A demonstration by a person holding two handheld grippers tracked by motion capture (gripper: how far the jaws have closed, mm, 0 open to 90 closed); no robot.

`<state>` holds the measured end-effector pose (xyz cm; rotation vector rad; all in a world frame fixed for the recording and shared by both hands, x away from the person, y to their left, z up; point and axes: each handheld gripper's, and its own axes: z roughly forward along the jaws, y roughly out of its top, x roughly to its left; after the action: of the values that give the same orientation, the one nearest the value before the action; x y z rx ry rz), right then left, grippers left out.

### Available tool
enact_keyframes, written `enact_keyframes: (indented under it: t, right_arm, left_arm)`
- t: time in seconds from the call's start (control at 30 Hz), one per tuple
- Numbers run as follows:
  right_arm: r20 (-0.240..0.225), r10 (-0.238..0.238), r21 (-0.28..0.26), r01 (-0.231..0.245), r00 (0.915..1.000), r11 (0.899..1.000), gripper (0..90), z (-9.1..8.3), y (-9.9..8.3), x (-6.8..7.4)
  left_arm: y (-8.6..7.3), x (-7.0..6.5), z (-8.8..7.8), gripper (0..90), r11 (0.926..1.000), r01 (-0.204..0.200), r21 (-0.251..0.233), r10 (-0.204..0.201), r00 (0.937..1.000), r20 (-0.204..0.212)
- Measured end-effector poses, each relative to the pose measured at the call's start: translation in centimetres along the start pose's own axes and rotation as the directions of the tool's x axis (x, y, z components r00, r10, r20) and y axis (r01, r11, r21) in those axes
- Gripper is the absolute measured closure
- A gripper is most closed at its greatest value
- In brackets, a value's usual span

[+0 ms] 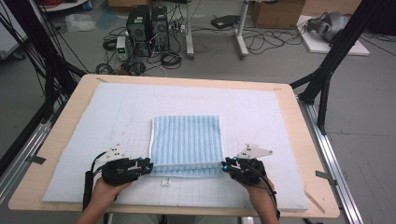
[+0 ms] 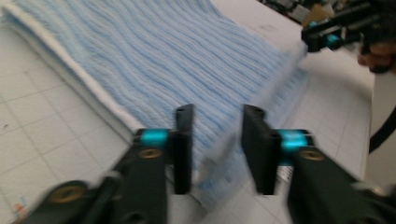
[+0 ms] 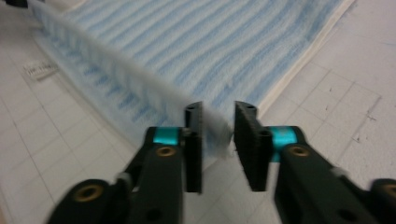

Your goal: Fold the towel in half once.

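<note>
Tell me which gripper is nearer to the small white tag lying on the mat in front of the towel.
Left. The left gripper sits at the towel's near-left corner, just left of the tag; the right gripper is at the near-right corner, farther off.

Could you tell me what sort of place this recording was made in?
Most likely a lab or workshop: desktop computer towers stand on the floor amid loose cables, and a black frame flanks the wooden table.

Folded blue-striped towel [image 1: 187,142] lies flat on the white mat [image 1: 116,112].
</note>
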<state>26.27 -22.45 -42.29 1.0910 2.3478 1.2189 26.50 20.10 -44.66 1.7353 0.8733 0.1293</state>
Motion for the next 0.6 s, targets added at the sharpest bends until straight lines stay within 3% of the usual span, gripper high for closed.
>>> enact_keyframes:
  t: [0.1, 0.2, 0.43, 0.53, 0.6]
  right_arm:
    - [-0.014, 0.034, -0.073, -0.035, 0.9993, 0.997, 67.6, -0.7, 0.3, -0.4]
    - [-0.014, 0.041, -0.083, -0.042, 0.999, 0.996, 66.5, -0.7, 0.4, -0.6]
    - [-0.023, 0.003, 0.028, -0.002, 0.9997, 1.0, 67.4, 2.0, 0.2, 0.0]
    - [-0.026, -0.046, 0.117, 0.048, 0.9986, 0.992, 69.9, 3.0, -0.3, 0.4]
    - [-0.029, -0.061, 0.119, 0.064, 0.9978, 0.991, 69.7, 2.8, -0.3, 0.5]
  left_arm:
    - [0.5, 0.5, -0.6, 58.0, 0.999, 0.017, -0.042, -0.018, 0.9996, -0.02]
    - [0.7, 0.9, -0.8, 57.9, 0.9979, 0.027, -0.058, -0.029, 0.9989, -0.037]
    - [0.9, 1.1, 0.1, 56.5, 0.9998, 0.02, 0.0, -0.02, 0.9923, -0.122]
    - [1.0, 1.4, 0.3, 56.6, 0.9996, 0.025, 0.01, -0.023, 0.9901, -0.139]
    - [1.3, 1.7, 0.2, 56.5, 0.9994, 0.034, 0.003, -0.033, 0.9884, -0.148]
